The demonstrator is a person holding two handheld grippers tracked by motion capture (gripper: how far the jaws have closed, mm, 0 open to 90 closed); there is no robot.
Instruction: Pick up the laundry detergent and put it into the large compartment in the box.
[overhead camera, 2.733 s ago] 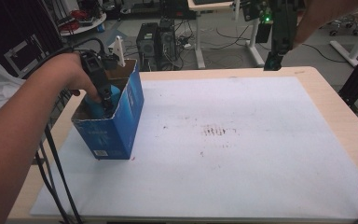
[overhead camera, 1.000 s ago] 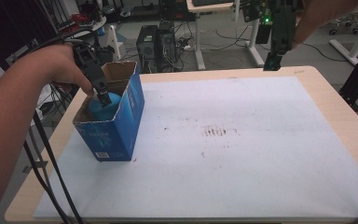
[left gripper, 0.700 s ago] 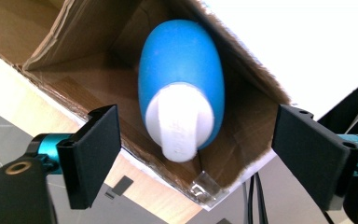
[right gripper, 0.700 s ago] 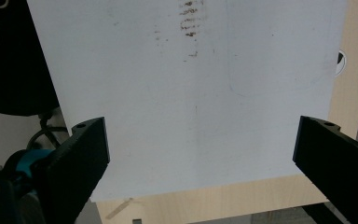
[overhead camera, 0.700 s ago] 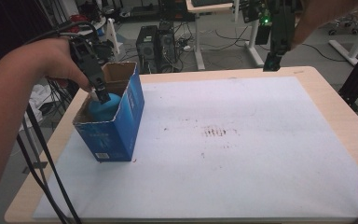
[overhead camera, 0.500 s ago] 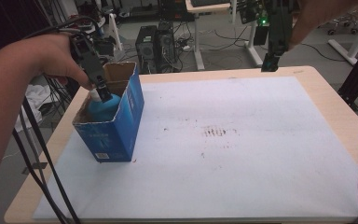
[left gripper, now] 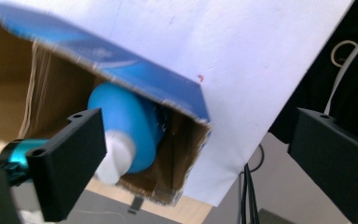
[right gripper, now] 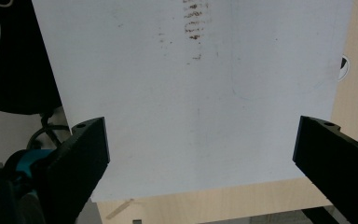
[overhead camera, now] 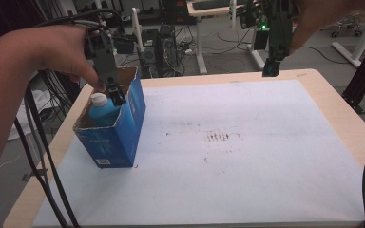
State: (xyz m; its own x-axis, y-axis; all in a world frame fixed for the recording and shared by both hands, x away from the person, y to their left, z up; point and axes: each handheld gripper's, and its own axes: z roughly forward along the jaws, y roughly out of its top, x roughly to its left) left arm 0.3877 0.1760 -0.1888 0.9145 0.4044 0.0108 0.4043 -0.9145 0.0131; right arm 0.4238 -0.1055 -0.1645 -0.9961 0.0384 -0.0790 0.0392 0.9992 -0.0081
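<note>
Two black jaws of the left gripper (left gripper: pixel 200 158) stand wide apart and grip nothing. Just beyond the nearer one lies a blue bottle (left gripper: pixel 130 128) with a white cap (left gripper: pixel 116 156), standing inside an open blue carton (left gripper: pixel 135 79); the other jaw hangs clear of the carton, over the desk edge. In the high view the left gripper (overhead camera: pixel 114 92) sits right above the carton's (overhead camera: pixel 123 128) open top, its tips beside the bottle's cap (overhead camera: pixel 98 99).

Risk, as I judge it: the carton is tall, light-looking cardboard with a ragged, torn rim, standing close to the desk's (overhead camera: pixel 313 78) corner. A jaw catching that rim or nudging the cap sideways could tip carton and bottle together, or push them off the edge. The bottle looks like smooth, rounded plastic, likely slippery; the cap is smaller and matte, with less to hold. The carton's walls are thin brown board inside and glossy blue print outside, so they would probably flex under any squeeze.

Farther off, a flat white sheet (overhead camera: pixel 247 161) covers the pale wood desk, marked with brownish smudges (overhead camera: pixel 221 137) near its middle. At the far edge the right gripper (overhead camera: pixel 271 71) hangs above the desk; in its own view its jaws are spread wide over the bare sheet (right gripper: pixel 200 93), with nothing between them.
</note>
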